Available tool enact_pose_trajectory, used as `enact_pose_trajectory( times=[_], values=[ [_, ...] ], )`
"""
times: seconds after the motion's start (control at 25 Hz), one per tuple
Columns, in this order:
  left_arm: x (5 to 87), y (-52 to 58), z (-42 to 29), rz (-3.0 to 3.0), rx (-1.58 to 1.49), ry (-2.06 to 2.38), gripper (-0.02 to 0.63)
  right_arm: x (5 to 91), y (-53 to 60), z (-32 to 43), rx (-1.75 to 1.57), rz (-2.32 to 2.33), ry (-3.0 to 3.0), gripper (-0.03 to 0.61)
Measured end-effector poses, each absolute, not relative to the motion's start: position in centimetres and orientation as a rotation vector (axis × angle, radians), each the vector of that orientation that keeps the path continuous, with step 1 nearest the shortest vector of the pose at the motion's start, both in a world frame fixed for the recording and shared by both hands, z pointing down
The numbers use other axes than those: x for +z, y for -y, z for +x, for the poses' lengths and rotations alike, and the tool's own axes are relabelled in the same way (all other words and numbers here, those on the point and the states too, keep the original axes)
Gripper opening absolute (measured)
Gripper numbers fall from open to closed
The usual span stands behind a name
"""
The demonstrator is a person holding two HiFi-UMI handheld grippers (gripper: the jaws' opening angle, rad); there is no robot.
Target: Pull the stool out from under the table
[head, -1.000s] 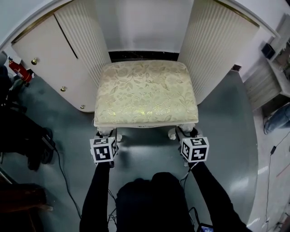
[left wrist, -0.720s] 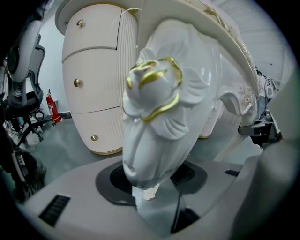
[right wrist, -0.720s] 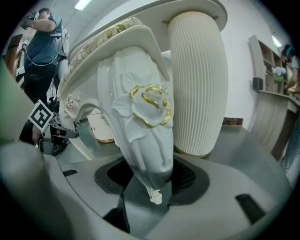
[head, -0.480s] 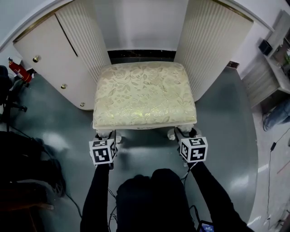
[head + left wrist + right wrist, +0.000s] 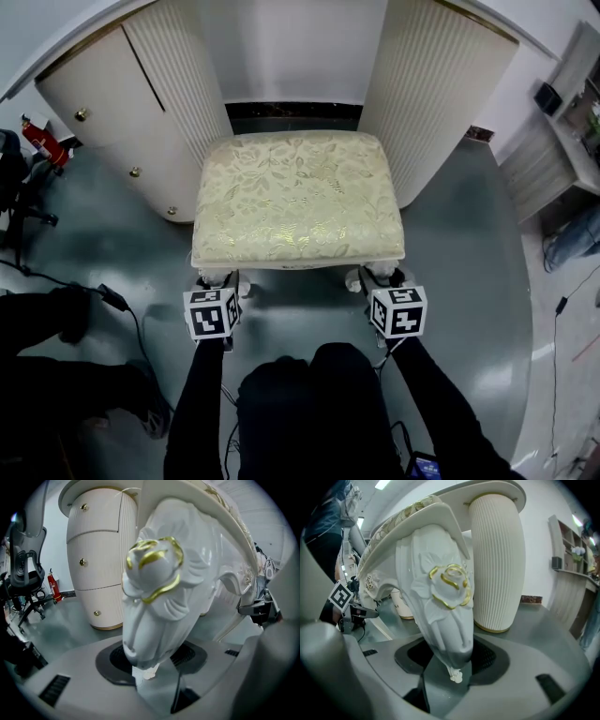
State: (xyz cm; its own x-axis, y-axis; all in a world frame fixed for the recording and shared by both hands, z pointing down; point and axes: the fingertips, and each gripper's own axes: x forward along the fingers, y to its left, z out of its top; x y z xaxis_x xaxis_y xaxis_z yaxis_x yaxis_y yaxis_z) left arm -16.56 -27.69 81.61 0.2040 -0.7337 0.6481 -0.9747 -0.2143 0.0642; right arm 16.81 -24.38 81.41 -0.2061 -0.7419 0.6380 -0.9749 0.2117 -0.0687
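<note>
One stool (image 5: 298, 197) between the table's (image 5: 291, 47) two fat legs (image 5: 431, 84).
Left tool (image 5: 218, 278), right tool (image 5: 380, 277): each grips one stool leg (image 5: 154, 597) (gold-trimmed).

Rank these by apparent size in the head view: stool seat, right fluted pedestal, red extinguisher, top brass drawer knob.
1. stool seat
2. right fluted pedestal, partly cut off by the frame's top edge
3. red extinguisher
4. top brass drawer knob, clearly the smallest
</note>
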Motion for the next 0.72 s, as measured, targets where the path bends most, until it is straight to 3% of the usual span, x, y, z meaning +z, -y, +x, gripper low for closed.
enact_pose_trajectory(
  times=[0.72],
  values=[
    [81.53, 27.67, -16.57, 1.971, 0.671, 1.635, 0.215, 81.32, 24.36, 17.03, 0.672, 1.582, 1.998, 0.219]
  ],
)
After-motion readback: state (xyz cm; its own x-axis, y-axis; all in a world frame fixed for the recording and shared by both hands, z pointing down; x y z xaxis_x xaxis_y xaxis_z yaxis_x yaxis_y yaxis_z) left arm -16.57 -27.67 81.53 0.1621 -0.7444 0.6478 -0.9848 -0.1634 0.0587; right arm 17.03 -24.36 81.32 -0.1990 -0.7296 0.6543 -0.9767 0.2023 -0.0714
